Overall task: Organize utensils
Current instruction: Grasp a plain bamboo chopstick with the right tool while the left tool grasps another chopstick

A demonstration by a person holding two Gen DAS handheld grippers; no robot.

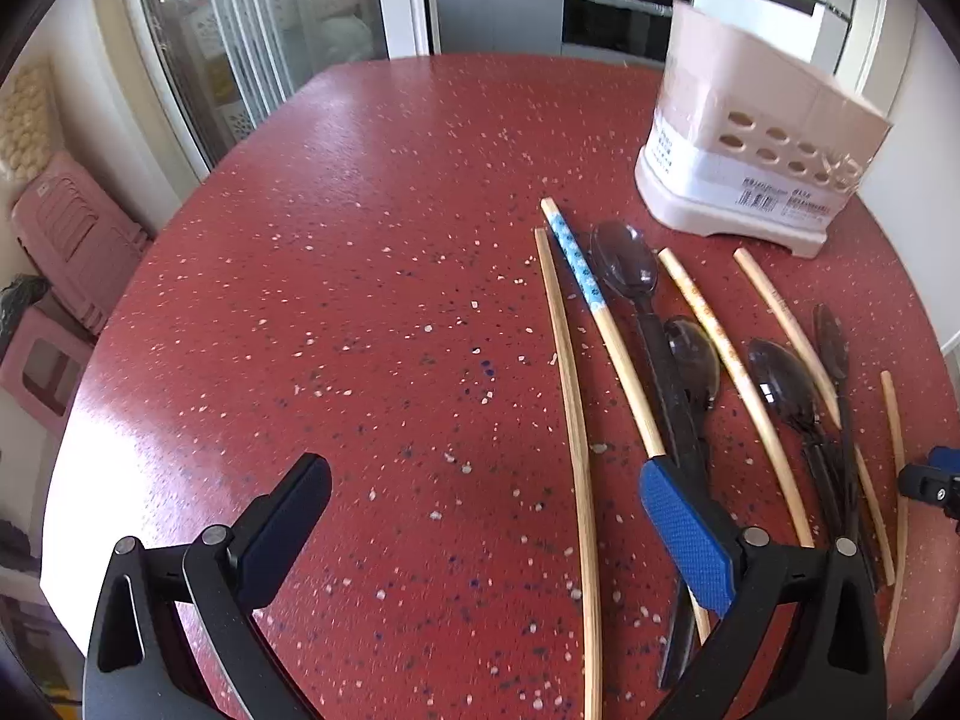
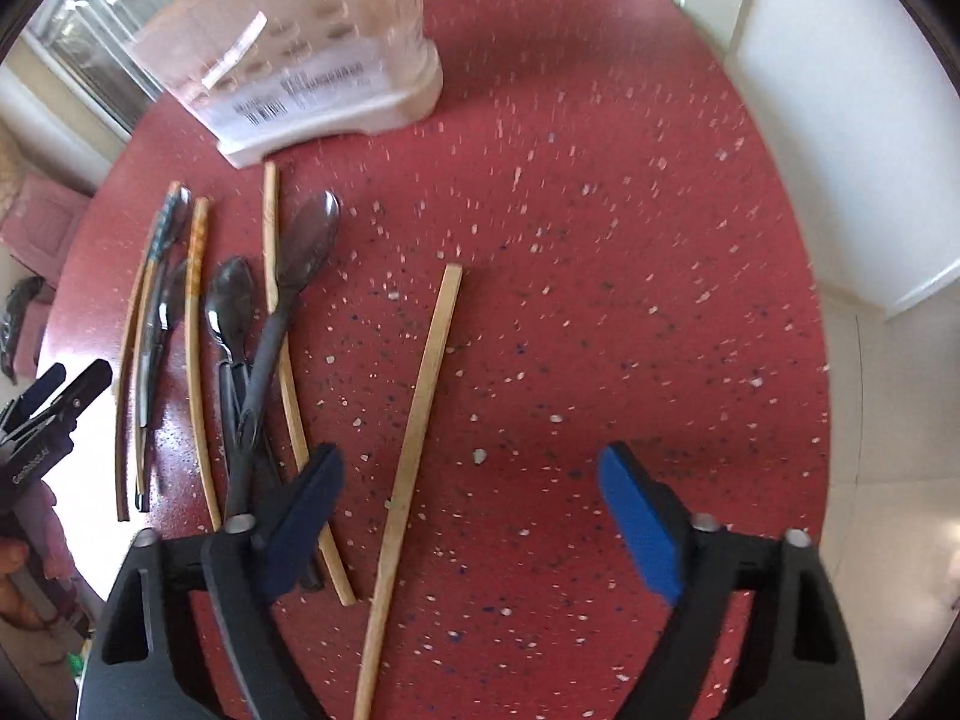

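Several chopsticks and dark plastic spoons (image 1: 624, 264) lie side by side on a red speckled table (image 1: 360, 300). A pinkish utensil holder (image 1: 750, 150) with holes in its wall stands behind them, blurred in the right wrist view as the holder (image 2: 288, 60). My left gripper (image 1: 480, 480) is open above the table. A plain chopstick (image 1: 573, 420) lies between its fingers, untouched, and a blue-patterned chopstick (image 1: 579, 267) runs under the right finger. My right gripper (image 2: 474, 462) is open over a lone chopstick (image 2: 420, 408), apart from the spoons (image 2: 312, 240).
Pink stools (image 1: 66, 240) stand left of the table by a glass sliding door (image 1: 240, 30). An oven (image 1: 624, 0) is behind the table. A white wall (image 2: 840, 120) rises just past the table's right edge. Each gripper shows at the edge of the other's view.
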